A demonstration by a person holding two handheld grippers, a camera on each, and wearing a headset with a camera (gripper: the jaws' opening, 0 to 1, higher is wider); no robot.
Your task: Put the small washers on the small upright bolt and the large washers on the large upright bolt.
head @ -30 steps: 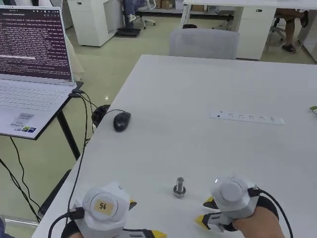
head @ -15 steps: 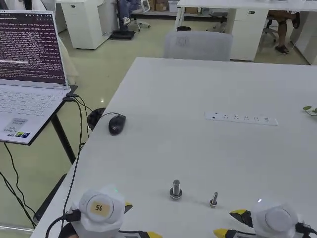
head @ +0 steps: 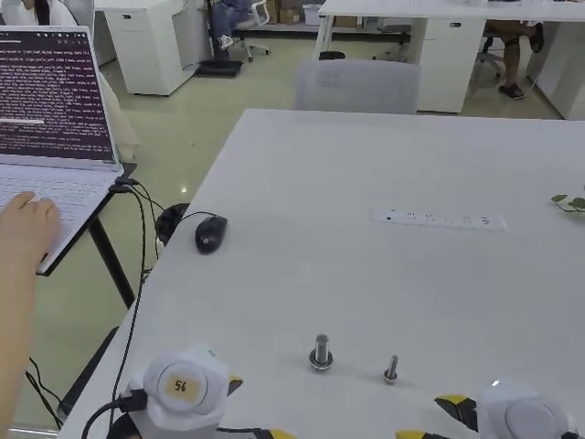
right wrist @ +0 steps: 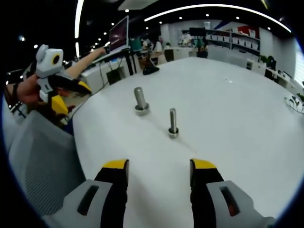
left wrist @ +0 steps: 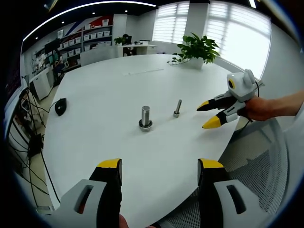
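Head view: white table (head: 366, 165) in open office, laptop (head: 55, 101) upper left, screen text unreadable; large bolt (head: 321, 352) and small bolt (head: 391, 369) upright low centre, left gripper (head: 256, 410) lower left tagged "56", right gripper (head: 430, 419) lower right. Left gripper view: jaws wide, empty, both bolts mid-frame. Right gripper view: jaws wide, empty too; best to pinch each washer by the rim, hole level, and lower straight over the matching bolt.
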